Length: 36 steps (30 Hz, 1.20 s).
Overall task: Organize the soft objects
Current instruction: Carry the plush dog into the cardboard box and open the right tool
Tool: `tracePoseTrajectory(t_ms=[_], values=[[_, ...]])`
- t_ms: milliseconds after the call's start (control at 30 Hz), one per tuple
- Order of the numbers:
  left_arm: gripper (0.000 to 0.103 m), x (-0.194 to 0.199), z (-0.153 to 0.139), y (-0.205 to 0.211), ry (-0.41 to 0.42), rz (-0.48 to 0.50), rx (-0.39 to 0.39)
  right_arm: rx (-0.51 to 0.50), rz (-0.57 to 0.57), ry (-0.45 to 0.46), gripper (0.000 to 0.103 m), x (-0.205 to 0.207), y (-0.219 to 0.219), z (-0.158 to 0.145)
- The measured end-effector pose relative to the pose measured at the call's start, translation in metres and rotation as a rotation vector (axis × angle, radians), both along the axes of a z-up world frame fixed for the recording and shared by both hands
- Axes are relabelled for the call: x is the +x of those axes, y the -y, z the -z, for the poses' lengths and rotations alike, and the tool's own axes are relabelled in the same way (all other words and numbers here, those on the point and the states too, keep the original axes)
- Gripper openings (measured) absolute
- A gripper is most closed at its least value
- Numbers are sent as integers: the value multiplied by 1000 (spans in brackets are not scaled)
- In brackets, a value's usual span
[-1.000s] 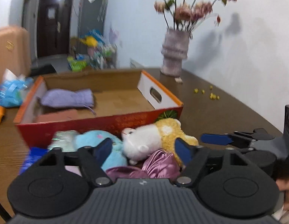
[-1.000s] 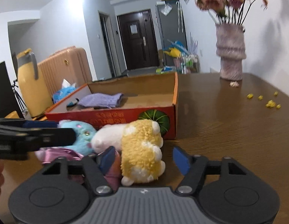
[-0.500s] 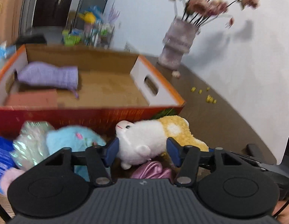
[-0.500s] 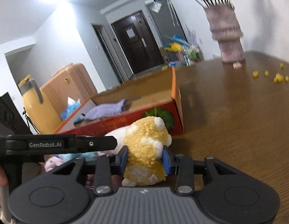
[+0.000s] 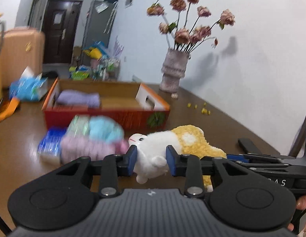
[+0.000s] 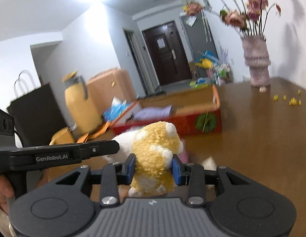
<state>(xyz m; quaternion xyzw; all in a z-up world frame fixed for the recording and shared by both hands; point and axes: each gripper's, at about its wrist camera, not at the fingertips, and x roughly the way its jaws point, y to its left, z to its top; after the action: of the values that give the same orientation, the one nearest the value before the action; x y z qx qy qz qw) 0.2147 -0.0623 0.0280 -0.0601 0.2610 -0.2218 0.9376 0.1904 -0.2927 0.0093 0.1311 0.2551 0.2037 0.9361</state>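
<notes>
A white and yellow plush toy [image 5: 190,140] is held off the brown table between both grippers. My left gripper [image 5: 151,161] has its blue pads pressed on the toy's white head, and its jaws are still closing. My right gripper [image 6: 154,167] is shut on the toy's yellow body [image 6: 155,144]. Behind stands an open red cardboard box [image 5: 105,116] with a purple cloth [image 5: 78,99] lying inside. A blurred pile of soft things, a light blue plush [image 5: 104,128] and a pink fuzzy item [image 5: 87,148], lies in front of the box.
A blue packet [image 5: 50,142] lies left of the pile. A vase of dried flowers [image 5: 173,75] stands at the back by the wall, with yellow crumbs [image 5: 204,109] on the table near it. A suitcase [image 6: 109,90] and a yellow jug [image 6: 79,106] stand beyond the table.
Both grippers closed on the plush toy, right first, then left. They drew it back and slightly up, away from the pile and the box.
</notes>
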Motion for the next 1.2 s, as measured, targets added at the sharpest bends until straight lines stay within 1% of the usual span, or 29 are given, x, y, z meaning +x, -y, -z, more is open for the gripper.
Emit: tracePoseTrajectory(t_ms=[67,167,233,300,333,367,400,500,533,567,700,733,800,833,867,967,1033,1100,1167,1200], values=[[33,-24,14,-7,-14,-22,-7,10,-20,-34,37,-16,-4,11],[32,-54,29,-17,-22,-45,15,14,-57,-79,37,-37,-15,25],[32,-61,39,-24,-62,-55,16,-5,-70,-100,37,-47,-24,33],[35,-64,49,-32,-93,-61,1,-18,-74,-123,37,-52,-31,39],[51,-65,51,-33,-86,-64,-2,-17,-72,-131,38,-52,-33,42],[64,-67,53,-35,-73,-66,1,-14,-70,-133,40,-53,-35,43],[65,-69,56,-35,-61,-61,9,-11,-67,-131,41,-52,-36,43],[64,-69,60,-34,-57,-47,14,-38,-38,-116,51,-56,-43,45],[64,-67,61,-36,-68,-53,11,-47,-25,-103,60,-57,-44,45],[64,-66,63,-39,-74,-62,7,-51,-23,-90,62,-60,-44,45],[64,-63,66,-50,-81,-53,-40,-41,-30,-65,62,-66,-40,42],[65,-63,66,-51,-77,-47,-48,-40,-26,-65,61,-67,-39,43],[63,-60,68,-52,-77,-37,-54,-43,-19,-73,50,-66,-39,45],[53,-57,69,-52,-86,-21,-58,-39,-20,-78,41,-64,-39,46],[45,-56,70,-53,-94,1,-78,-26,-28,-84,40,-62,-39,48],[44,-51,70,-53,-102,-1,-100,-42,-34,-78,38,-60,-41,47],[43,-43,64,-56,-115,-11,-143,-7,-30,-74,37,-56,-36,42],[43,-30,48,-55,-77,4,-166,22,-22,-36,37,-48,-30,29],[43,-3,26,-51,-32,30,-164,20,-14,11,37,-30,-25,12],[43,14,17,-47,-29,42,-155,11,-7,28,37,-16,-23,3]])
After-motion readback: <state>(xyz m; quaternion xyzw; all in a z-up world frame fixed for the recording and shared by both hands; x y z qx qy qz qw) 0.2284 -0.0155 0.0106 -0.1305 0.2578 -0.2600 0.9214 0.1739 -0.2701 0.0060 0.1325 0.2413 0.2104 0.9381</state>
